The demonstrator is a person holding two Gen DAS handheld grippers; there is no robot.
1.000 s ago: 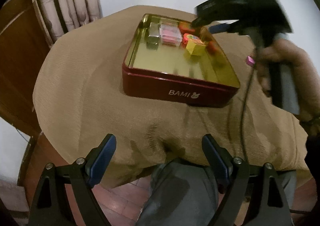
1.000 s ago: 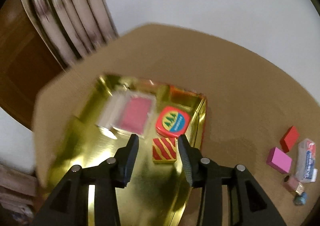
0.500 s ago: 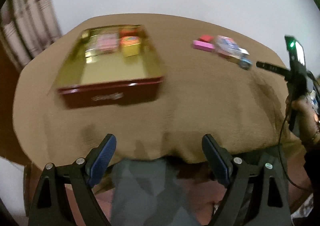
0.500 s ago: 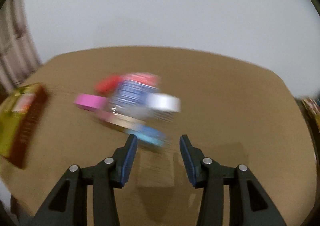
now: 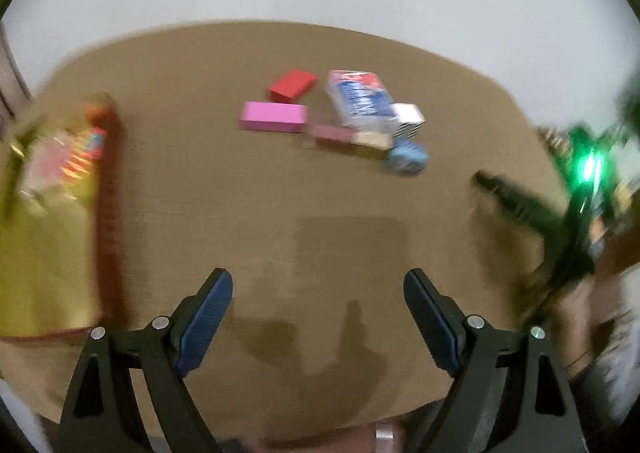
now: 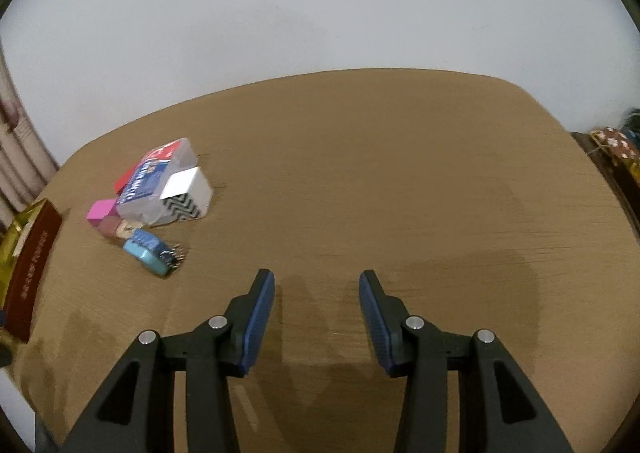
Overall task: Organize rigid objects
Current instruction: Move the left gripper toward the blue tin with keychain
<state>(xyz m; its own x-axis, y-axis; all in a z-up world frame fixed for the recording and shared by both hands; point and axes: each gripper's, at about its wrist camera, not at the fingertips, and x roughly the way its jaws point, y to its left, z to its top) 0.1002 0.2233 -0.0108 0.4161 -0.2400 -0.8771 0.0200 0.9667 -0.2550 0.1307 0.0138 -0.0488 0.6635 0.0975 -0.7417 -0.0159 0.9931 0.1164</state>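
Note:
A cluster of small rigid objects lies on the brown tablecloth point(image 5: 280, 213): a red block point(image 5: 292, 85), a pink block point(image 5: 274, 117), a clear box with a blue label point(image 5: 358, 101), a white zigzag box point(image 6: 186, 193), a small mauve piece point(image 5: 332, 133) and a light blue item point(image 5: 406, 159). The red tin with a gold inside point(image 5: 48, 233) sits at the left and holds several small items. My left gripper point(image 5: 318, 317) is open and empty, short of the cluster. My right gripper point(image 6: 316, 317) is open and empty over bare cloth, right of the cluster point(image 6: 152, 205).
The right hand-held gripper point(image 5: 560, 221) shows blurred at the right edge of the left wrist view. A white wall stands behind the table. A curtain point(image 6: 16, 157) hangs at the far left. The tin's red side point(image 6: 32, 273) shows at the left edge of the right wrist view.
Both grippers have swung right, from the tin toward the loose cluster. The right gripper left the tin, where it hovered over a striped block, and moved past the cluster. Both stayed open.

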